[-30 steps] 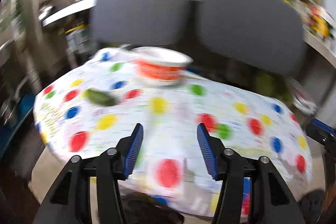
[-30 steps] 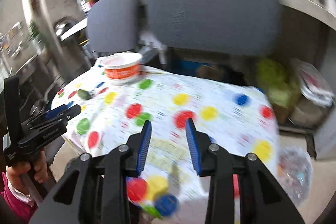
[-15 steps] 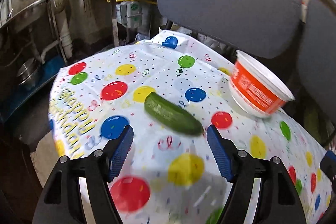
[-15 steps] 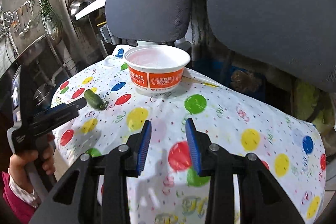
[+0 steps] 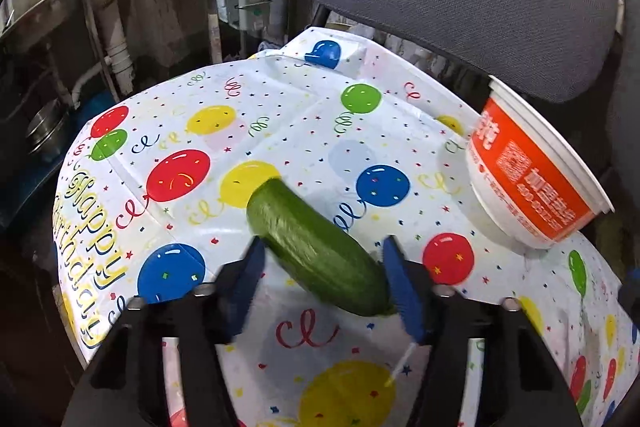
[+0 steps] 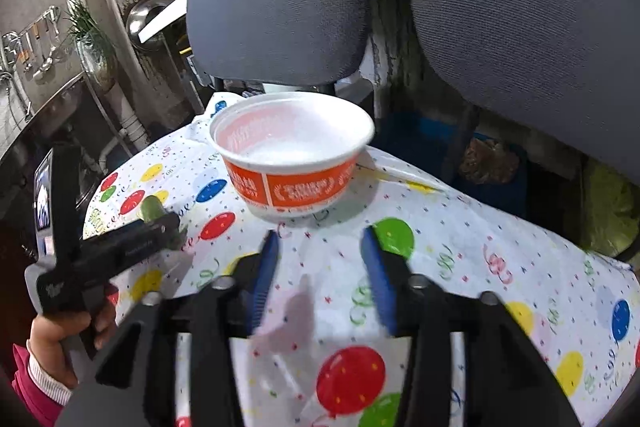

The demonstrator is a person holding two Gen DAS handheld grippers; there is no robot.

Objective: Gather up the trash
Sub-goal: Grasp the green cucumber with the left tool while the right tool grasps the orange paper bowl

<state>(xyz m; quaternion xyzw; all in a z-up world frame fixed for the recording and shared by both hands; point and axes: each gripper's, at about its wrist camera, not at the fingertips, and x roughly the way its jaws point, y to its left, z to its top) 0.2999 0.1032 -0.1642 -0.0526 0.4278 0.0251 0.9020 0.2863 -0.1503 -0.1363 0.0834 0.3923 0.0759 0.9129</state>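
Closing in from where it had hung back over the cloth, the left gripper narrowed its still-apart jaws around the cucumber lying there, while the right gripper opened wider, empty, short of the bowl, so both pickups looked imminent.

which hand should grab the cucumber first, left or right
Left. The cucumber already lies between the left gripper fingers, whose jaws have just been closing around it. The right gripper sits nearer the orange bowl, with only tablecloth between its fingers.
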